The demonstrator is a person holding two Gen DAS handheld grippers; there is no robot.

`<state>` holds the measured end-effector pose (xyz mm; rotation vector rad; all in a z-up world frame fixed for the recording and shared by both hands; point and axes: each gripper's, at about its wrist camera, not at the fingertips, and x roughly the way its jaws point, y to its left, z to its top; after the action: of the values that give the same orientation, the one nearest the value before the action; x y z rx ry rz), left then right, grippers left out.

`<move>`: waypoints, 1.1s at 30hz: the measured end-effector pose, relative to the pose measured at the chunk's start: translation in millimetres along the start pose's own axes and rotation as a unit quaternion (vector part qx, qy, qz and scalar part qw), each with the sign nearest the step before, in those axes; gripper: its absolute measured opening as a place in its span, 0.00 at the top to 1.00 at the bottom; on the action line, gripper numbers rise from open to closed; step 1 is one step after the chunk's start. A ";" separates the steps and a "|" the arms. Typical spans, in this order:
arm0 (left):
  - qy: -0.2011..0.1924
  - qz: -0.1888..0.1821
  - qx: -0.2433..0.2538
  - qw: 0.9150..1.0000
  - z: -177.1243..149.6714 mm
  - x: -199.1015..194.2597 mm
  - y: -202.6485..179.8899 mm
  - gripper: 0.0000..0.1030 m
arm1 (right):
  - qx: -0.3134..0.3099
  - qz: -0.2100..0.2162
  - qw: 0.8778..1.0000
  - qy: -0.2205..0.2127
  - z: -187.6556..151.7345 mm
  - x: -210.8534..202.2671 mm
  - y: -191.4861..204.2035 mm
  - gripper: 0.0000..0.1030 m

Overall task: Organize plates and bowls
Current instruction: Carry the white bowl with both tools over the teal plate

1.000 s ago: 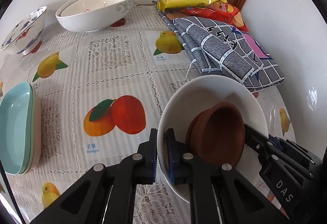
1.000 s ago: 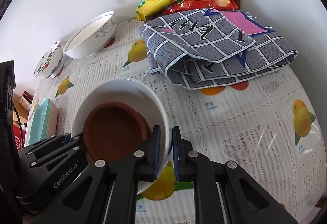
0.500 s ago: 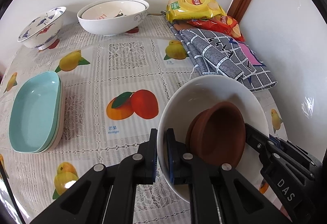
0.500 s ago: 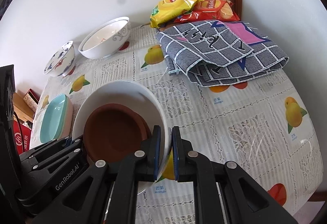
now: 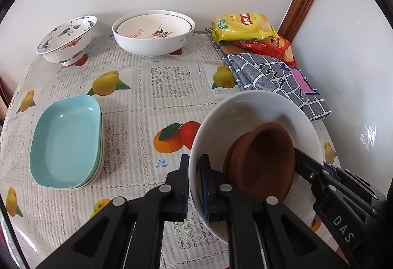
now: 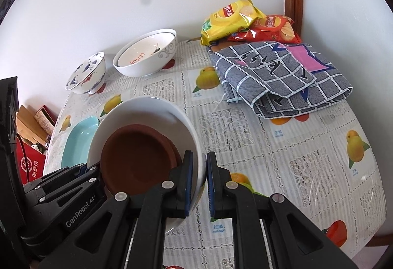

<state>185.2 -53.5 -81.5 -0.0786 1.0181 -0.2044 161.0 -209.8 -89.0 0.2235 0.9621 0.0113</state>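
Both grippers hold one large white bowl above the table, tilted. My left gripper is shut on its left rim. My right gripper is shut on its right rim. Brown dishes lie nested inside it. At the back stand a big white bowl with a smaller bowl inside, and a blue-patterned bowl. Stacked plates with a teal one on top sit at the left.
A folded grey checked cloth and yellow and red snack bags lie at the back right by the wall. The table carries a fruit-print cloth. Red boxes sit beyond the table's left edge.
Both grippers have risen and drawn back with the white bowl. More of the table shows now, with the teal plates and back bowls fully in view.
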 end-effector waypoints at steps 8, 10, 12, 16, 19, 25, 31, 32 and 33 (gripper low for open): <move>-0.005 0.005 -0.002 1.000 5.6 -3.0 13.8 0.92 | -0.005 0.006 1.000 -0.001 3.5 4.3 13.4 0.90; -0.005 0.006 -0.006 1.000 5.8 -2.0 17.5 0.92 | -0.006 0.007 1.000 0.002 4.5 6.6 16.5 0.90; -0.005 0.007 -0.008 1.000 5.7 -1.3 20.5 0.92 | -0.009 0.007 1.000 0.003 5.1 8.6 19.7 0.90; -0.004 0.007 -0.013 1.000 5.6 -1.1 29.2 0.92 | -0.014 0.009 1.000 0.004 4.9 11.9 27.0 0.90; -0.005 0.007 -0.018 1.000 6.6 -2.1 36.1 0.92 | -0.017 0.011 1.000 0.004 5.6 13.8 33.9 0.90; -0.007 0.012 -0.025 1.000 9.6 -4.5 51.7 0.92 | -0.024 0.018 1.000 0.004 7.4 18.9 48.8 0.90; -0.012 0.020 -0.034 0.999 14.2 -10.9 68.8 0.92 | -0.033 0.027 0.999 0.001 10.0 21.9 67.1 0.90; -0.013 0.021 -0.035 0.999 14.6 -11.7 71.6 0.92 | -0.033 0.029 0.999 0.002 10.4 22.6 69.9 0.90; -0.013 0.022 -0.037 0.999 15.2 -12.3 74.7 0.92 | -0.035 0.030 0.999 0.002 10.7 23.4 73.2 0.90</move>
<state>201.8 21.7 -75.2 -0.1258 0.9997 -0.1245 189.7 -137.7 -87.9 0.1885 0.9566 0.1006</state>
